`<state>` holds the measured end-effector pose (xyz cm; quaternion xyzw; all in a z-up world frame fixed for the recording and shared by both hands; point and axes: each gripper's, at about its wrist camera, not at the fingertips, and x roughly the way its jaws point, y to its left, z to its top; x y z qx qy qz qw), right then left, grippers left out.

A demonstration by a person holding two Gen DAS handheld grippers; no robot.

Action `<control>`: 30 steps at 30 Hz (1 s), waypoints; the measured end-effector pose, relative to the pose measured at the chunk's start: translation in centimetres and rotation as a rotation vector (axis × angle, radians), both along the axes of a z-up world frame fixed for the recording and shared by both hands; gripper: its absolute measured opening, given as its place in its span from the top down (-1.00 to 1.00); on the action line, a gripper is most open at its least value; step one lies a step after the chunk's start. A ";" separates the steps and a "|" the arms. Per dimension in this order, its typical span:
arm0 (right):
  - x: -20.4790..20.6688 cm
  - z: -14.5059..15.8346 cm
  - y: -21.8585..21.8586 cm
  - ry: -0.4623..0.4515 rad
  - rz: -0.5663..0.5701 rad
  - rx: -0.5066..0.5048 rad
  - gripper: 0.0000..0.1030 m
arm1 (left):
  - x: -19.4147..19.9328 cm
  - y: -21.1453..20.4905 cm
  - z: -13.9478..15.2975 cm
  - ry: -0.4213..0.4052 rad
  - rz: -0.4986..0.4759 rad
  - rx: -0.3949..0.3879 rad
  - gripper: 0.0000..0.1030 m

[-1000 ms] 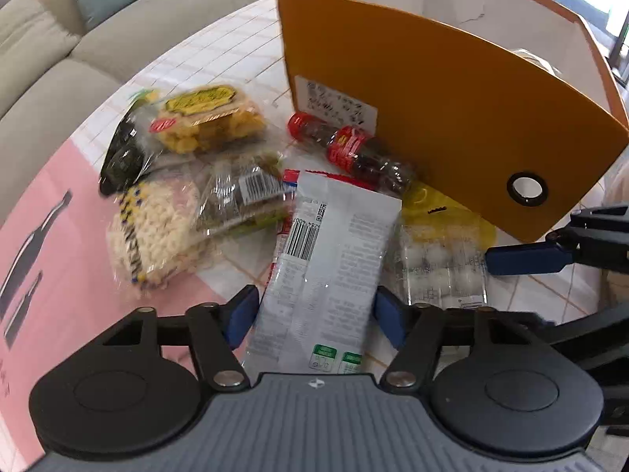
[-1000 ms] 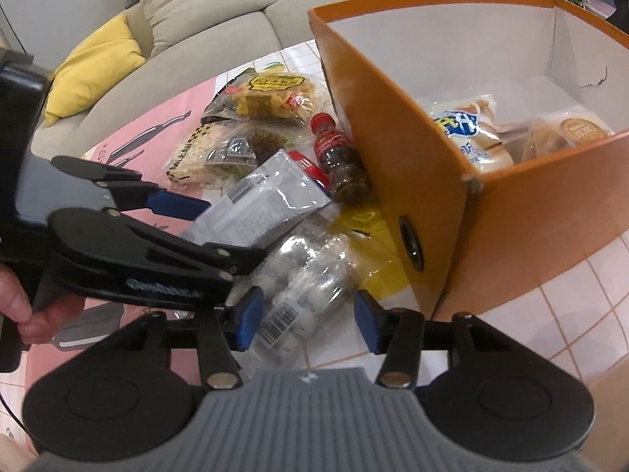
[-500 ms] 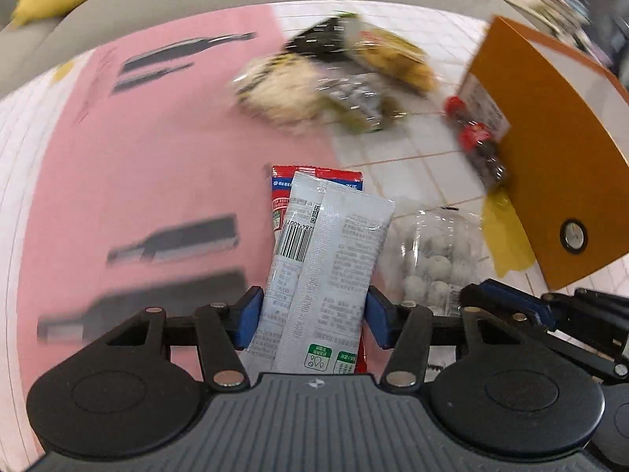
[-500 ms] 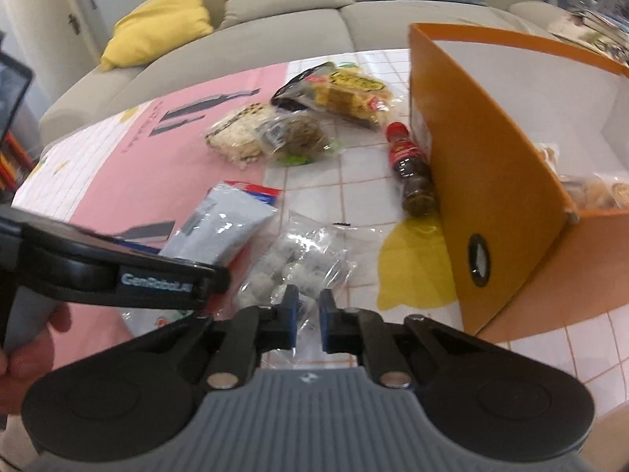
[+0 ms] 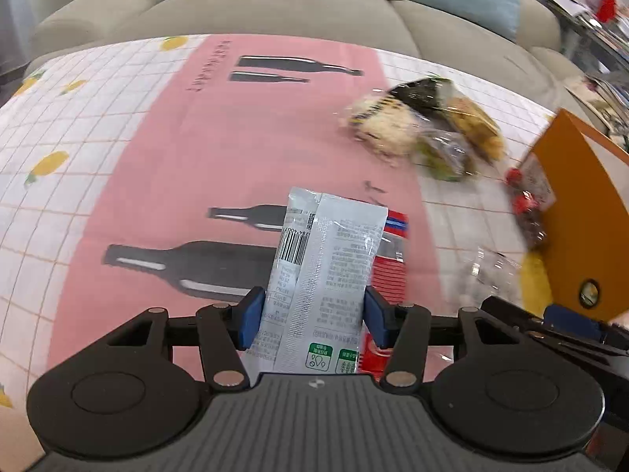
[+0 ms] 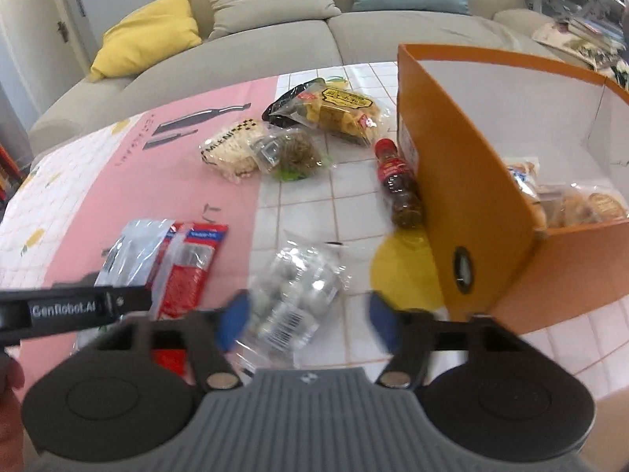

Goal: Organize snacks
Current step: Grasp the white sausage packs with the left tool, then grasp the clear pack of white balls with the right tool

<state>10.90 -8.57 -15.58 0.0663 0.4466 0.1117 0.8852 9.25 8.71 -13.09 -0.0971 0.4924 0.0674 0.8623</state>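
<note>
My left gripper (image 5: 314, 320) is shut on a white snack packet (image 5: 326, 271) with a red packet (image 5: 387, 259) beneath it; both also show in the right wrist view (image 6: 133, 251). My right gripper (image 6: 308, 320) is open, its blurred blue pads either side of a clear bag of white balls (image 6: 298, 291) on the table. The orange box (image 6: 471, 196) stands at the right with several snack bags (image 6: 570, 200) inside. A red-capped bottle (image 6: 399, 185) lies against its side.
A heap of three snack bags (image 6: 291, 137) lies on the pink and white tablecloth (image 5: 177, 157) beyond. A beige sofa (image 6: 275, 39) with cushions runs behind the table. The left gripper's body (image 6: 70, 308) crosses the right view's left edge.
The right gripper has gone from shut to open around the clear bag. The left gripper has swung left with the white packet, away from the orange box.
</note>
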 end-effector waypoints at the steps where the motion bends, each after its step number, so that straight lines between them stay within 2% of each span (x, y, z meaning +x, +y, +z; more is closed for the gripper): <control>1: 0.3 -0.2 0.4 0.015 -0.005 0.008 -0.53 | 0.0 0.3 -0.1 0.001 0.014 -0.006 -0.16; 5: 1.6 -1.3 2.1 0.077 -0.039 -0.048 -0.53 | 0.2 0.8 -0.5 0.001 0.032 0.011 -0.12; 8: 2.4 -2.2 2.7 0.119 -0.065 -0.028 -0.58 | 0.5 0.6 -1.1 0.024 0.032 0.058 -0.12; 11: 2.5 -2.4 3.8 0.096 -0.043 -0.078 -0.59 | 0.7 0.9 -1.9 0.067 0.032 0.062 -0.15; 15: 2.0 -2.8 4.6 0.051 0.014 -0.188 -0.47 | 0.8 0.2 -2.2 0.070 -0.004 0.122 -0.38; 19: 1.7 -2.6 3.8 0.039 0.040 -0.181 -0.36 | 1.1 -0.1 -2.4 0.063 -0.007 0.124 -0.60; 23: 1.5 -2.6 3.3 0.029 0.074 -0.175 -0.31 | 1.3 -0.2 -2.5 0.050 -0.006 0.123 -0.64; 26: 1.4 -2.6 3.1 0.025 0.083 -0.170 -0.29 | 1.4 -0.4 -2.4 0.048 -0.002 0.113 -0.49; 28: 1.4 -2.5 3.1 0.026 0.087 -0.169 -0.27 | 1.3 -0.6 -2.3 0.040 -0.001 0.117 -0.13; 30: 1.3 -2.5 3.0 0.028 0.086 -0.159 -0.25 | 1.2 -0.7 -2.2 0.040 -0.003 0.110 -0.11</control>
